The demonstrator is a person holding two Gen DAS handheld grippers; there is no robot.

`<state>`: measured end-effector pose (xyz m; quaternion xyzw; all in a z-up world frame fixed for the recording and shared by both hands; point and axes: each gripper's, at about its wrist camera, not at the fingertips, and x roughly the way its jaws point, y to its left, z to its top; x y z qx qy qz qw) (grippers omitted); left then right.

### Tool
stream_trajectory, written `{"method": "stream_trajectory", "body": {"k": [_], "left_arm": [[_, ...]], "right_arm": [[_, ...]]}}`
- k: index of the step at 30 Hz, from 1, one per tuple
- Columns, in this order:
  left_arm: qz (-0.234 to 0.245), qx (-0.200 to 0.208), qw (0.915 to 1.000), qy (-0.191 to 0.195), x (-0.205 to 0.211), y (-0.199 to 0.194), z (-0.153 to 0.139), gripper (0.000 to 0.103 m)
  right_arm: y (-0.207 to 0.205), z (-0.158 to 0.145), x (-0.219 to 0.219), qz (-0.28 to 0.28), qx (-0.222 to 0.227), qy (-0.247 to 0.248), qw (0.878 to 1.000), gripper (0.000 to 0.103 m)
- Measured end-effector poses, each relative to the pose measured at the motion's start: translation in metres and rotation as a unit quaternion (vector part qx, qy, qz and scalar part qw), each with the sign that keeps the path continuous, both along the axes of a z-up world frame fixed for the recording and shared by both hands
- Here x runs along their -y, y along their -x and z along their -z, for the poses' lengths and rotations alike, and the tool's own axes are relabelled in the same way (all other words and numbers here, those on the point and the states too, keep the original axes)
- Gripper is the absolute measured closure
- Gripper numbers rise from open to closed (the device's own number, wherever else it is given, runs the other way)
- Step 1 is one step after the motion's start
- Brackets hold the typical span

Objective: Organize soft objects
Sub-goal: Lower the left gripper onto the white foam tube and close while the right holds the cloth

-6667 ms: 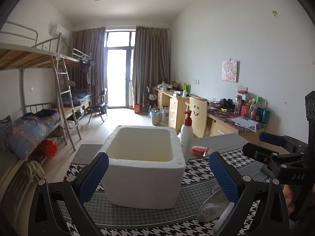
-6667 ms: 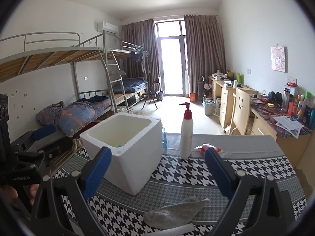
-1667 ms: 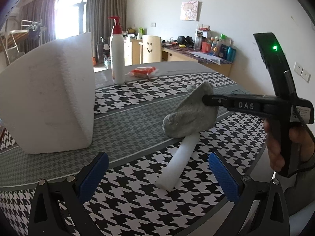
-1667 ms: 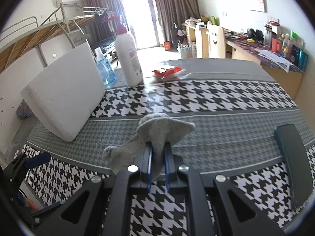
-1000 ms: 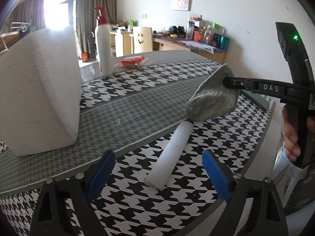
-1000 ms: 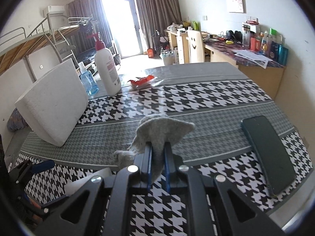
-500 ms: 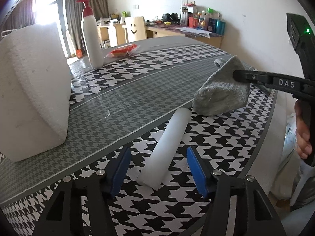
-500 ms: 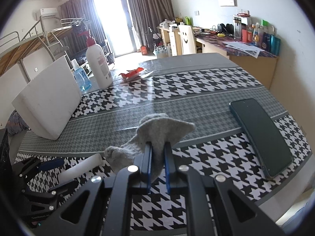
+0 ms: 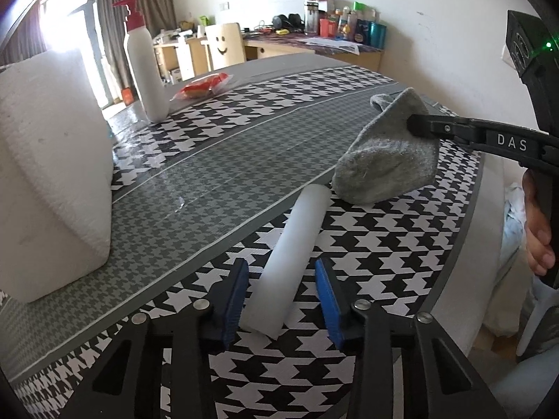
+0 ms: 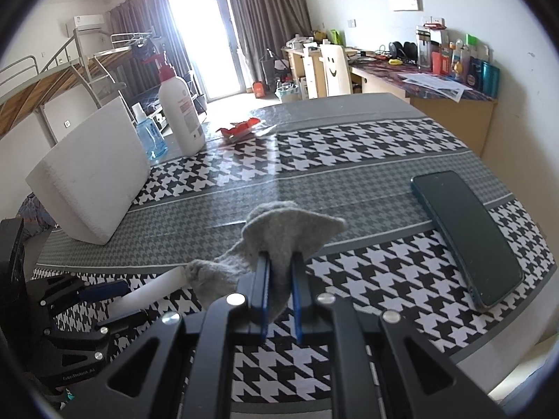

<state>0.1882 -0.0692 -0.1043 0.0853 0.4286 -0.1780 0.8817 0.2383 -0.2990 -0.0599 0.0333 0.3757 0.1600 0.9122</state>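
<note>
Houndstooth table point(image 9: 223, 160), left hand-held gripper point(image 9: 281, 291) closing around white foam roll point(image 9: 290, 258), right hand-held gripper point(image 10: 279, 279) clamped on grey sock point(image 10: 279, 234) hiding roll's far end

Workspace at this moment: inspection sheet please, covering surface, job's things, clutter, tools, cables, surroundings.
Surface: black-and-white houndstooth tablecloth with grey bands.
Job's things: grey knitted sock; white foam cylinder lying flat; white foam box.
Clutter: white pump bottle with red top, red snack packet, dark phone, blue bottle.
Tools: left tool closing around the cylinder, pads not yet touching; right tool shut on the sock.
Cables: nothing seen.
Surroundings: bunk bed, cluttered desk.
</note>
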Motion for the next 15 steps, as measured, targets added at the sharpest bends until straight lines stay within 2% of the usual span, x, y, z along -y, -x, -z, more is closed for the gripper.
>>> {"method": "stream_trajectory", "body": {"k": [3, 4, 6, 11, 15], "left_arm": [[0.006, -0.005, 1.0, 0.005, -0.0006, -0.0026, -0.0002, 0.064], [0.002, -0.004, 1.0, 0.001, -0.0008, -0.0031, -0.0003, 0.07], [0.004, -0.006, 1.0, 0.005, -0.0017, -0.0039, -0.0001, 0.075], [-0.003, -0.006, 0.9999, 0.013, -0.0032, -0.0043, 0.0001, 0.079], [-0.012, -0.009, 0.9993, 0.034, -0.0078, -0.0038, -0.0013, 0.082]], "right_arm": [[0.0011, -0.0013, 0.0002, -0.001, 0.002, -0.001, 1.0, 0.089], [0.0012, -0.0013, 0.0, -0.001, 0.002, -0.001, 1.0, 0.089], [0.0016, -0.0014, -0.0001, -0.001, 0.003, -0.001, 1.0, 0.089], [0.004, -0.004, 0.0007, -0.003, 0.008, -0.003, 1.0, 0.089], [0.0055, -0.0057, -0.0007, -0.006, 0.012, -0.005, 1.0, 0.089]]}}
